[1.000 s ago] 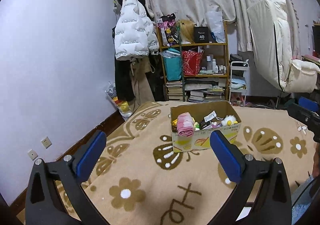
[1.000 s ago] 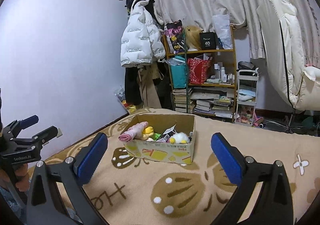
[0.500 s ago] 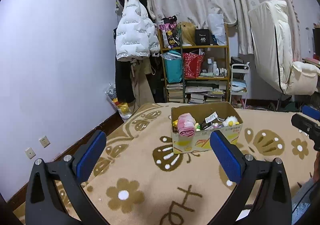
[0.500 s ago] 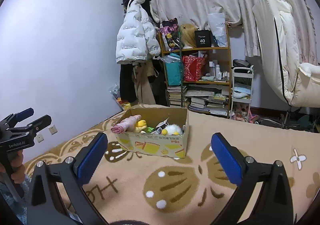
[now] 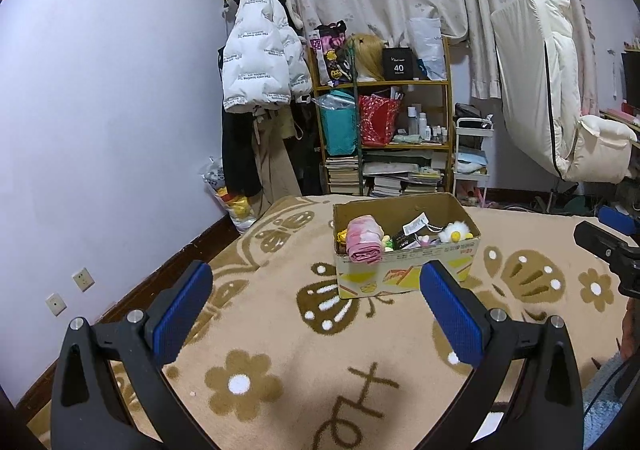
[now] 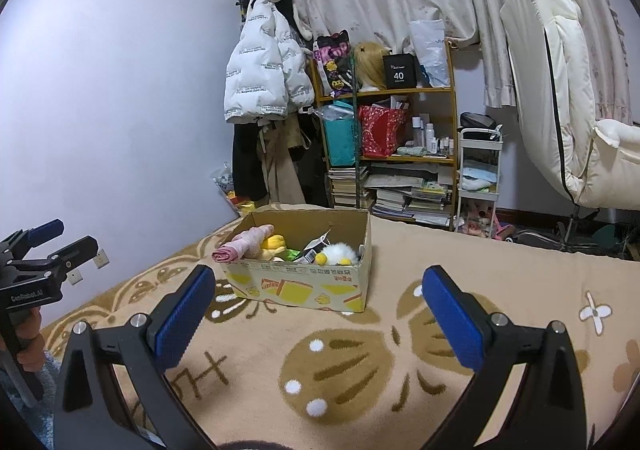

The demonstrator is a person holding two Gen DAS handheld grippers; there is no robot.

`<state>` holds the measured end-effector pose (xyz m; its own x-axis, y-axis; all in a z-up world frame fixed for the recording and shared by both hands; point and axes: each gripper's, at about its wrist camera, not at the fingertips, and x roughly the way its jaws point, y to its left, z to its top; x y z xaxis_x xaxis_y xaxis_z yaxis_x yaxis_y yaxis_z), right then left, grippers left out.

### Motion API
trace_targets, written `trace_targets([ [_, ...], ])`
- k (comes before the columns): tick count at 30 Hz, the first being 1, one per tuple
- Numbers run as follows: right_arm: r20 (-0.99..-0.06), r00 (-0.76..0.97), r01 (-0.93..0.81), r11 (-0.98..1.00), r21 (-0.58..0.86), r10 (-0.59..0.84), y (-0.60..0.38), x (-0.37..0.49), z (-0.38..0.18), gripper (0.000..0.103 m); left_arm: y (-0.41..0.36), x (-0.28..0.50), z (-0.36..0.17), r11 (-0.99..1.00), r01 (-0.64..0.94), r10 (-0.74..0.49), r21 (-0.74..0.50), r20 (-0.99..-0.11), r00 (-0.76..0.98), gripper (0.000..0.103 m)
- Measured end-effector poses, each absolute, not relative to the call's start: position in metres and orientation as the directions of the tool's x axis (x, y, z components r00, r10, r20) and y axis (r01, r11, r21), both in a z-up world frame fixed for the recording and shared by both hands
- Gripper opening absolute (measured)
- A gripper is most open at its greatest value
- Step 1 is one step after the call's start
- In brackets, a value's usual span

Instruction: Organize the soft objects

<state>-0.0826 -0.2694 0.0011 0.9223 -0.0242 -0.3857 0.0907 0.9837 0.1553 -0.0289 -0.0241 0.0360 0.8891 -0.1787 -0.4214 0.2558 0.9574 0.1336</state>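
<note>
Black gripper frames, blue ribbed pads (image 5: 182, 312), silver screws (image 6: 496, 317)

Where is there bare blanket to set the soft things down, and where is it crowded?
Bare blanket lies between the cardboard box and both open grippers, left gripper and right gripper, and to the box's right, toward the chair. The box is crowded: pink roll, white plush, tags. The shelf is packed too.

An open cardboard box (image 5: 404, 270) with yellow print on its sides sits on a tan patterned blanket (image 5: 280, 362). Inside, a rolled pink cloth (image 5: 363, 240) leans over one rim, a yellow plush (image 6: 274, 242) beside it. A white fluffy toy (image 6: 340, 253) with a yellow spot lies at the other end (tagged packets (image 5: 412, 234) fill the middle).
</note>
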Motion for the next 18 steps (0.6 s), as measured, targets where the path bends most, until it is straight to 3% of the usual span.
trace_targets([
  [18, -0.388, 0.921, 0.094, 0.983, 0.157, -0.026, -0.2723, -0.0829, -0.0002, 0.103, -0.03, -0.0318, 0.0309, 0.955, 0.247, -0.158, 0.162, -0.428, 0.89, 0.102],
])
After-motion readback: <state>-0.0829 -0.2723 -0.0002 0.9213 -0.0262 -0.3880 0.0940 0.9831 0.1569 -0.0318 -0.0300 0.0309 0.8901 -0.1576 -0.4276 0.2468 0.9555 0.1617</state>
